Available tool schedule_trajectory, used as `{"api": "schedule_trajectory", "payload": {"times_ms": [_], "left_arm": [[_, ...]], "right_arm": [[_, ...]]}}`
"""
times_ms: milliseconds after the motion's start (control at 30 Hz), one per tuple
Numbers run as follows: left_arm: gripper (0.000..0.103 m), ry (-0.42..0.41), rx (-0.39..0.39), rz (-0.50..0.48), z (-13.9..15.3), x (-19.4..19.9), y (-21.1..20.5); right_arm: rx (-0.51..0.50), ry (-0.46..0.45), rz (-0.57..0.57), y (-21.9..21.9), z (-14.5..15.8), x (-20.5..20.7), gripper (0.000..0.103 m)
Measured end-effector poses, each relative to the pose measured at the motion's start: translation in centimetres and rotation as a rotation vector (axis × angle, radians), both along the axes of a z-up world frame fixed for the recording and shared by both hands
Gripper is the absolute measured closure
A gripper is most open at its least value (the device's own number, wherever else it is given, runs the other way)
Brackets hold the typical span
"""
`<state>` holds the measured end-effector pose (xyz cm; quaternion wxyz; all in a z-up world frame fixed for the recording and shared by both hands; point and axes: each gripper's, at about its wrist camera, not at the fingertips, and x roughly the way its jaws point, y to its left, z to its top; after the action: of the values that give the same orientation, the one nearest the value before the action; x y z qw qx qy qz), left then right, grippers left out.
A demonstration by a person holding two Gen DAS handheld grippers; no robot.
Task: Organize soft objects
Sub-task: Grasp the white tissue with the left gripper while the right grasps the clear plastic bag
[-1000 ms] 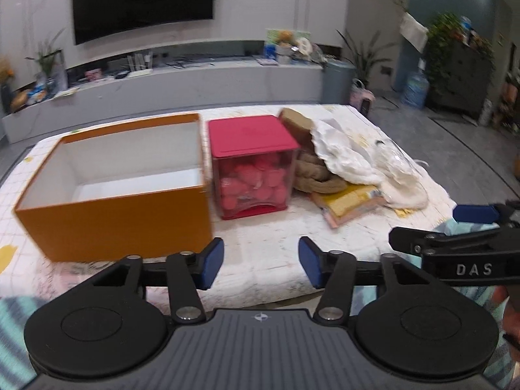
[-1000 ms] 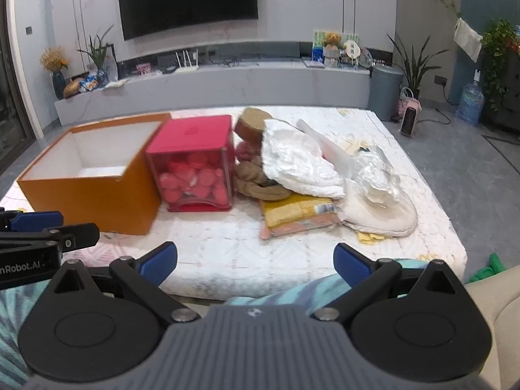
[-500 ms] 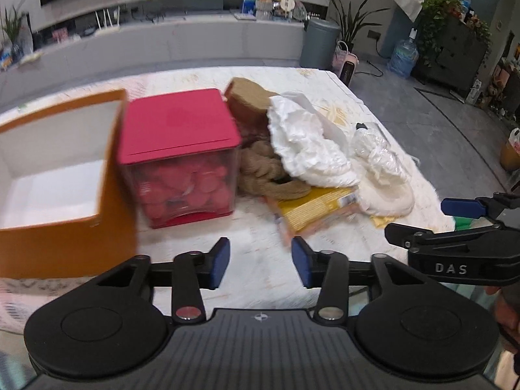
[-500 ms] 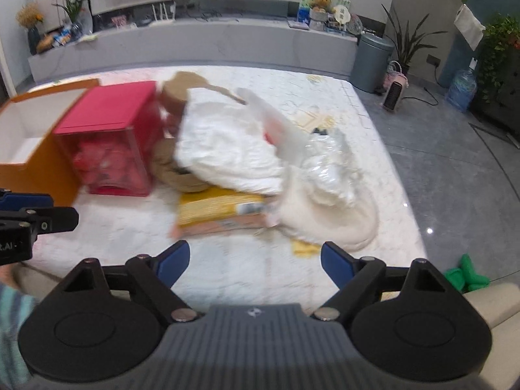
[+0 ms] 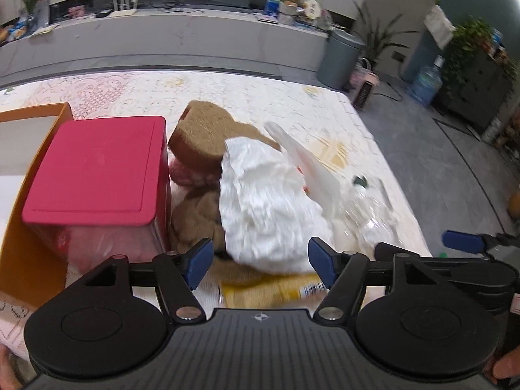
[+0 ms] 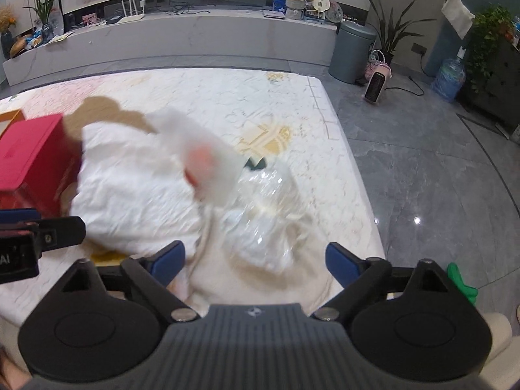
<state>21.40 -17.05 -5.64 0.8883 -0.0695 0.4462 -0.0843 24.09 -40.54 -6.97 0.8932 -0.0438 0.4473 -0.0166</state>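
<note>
Motion blur smears the soft pile: the white bag (image 5: pixel 266 201) hides most of the brown plush (image 5: pixel 208 139), and the yellow packet (image 5: pixel 276 289) is cut off by the left gripper (image 5: pixel 260 261). The orange box (image 5: pixel 19 253) shows only an edge beside the red-lidded tub (image 5: pixel 94 172). All lie on the mat (image 6: pixel 227 97). Both grippers tilt steeply down over the pile. The left one's jaws are opening, nothing between them; the right gripper (image 6: pixel 255 258) is opening too, empty, above the clear plastic wrap (image 6: pixel 266 214).
</note>
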Motion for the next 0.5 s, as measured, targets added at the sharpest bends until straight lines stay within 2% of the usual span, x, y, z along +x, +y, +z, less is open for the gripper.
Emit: {"api": "schedule_trajectory", "payload": {"times_ms": [167,267,333,367,433,500], "left_arm": [[0.021,-0.006,0.028,0.034,-1.3,1.9,-0.8],[0.021,0.002,0.016,0.025,-2.4,2.7,-1.0],[0.021,0.017,0.011,0.005,-3.0,2.9,-1.1],[0.021,0.008,0.016,-0.007,-3.4,2.9,-1.2],[0.021,-0.024,0.057,-0.027,-3.8,2.7,-1.7],[0.021,-0.04,0.08,-0.039,-4.0,2.5,-2.2]], "right_arm": [[0.031,0.036,-0.036,-1.5,-1.6,3.2,0.006],[0.076,0.07,-0.049,-2.2,-3.0,4.7,0.007],[0.101,0.085,-0.055,-2.5,-3.8,5.2,0.012],[0.117,0.092,-0.055,-2.6,-4.2,5.5,0.018],[0.152,0.108,-0.053,-2.7,-4.8,5.9,0.026],[0.174,0.122,-0.051,-2.6,-5.4,6.1,0.042]]}}
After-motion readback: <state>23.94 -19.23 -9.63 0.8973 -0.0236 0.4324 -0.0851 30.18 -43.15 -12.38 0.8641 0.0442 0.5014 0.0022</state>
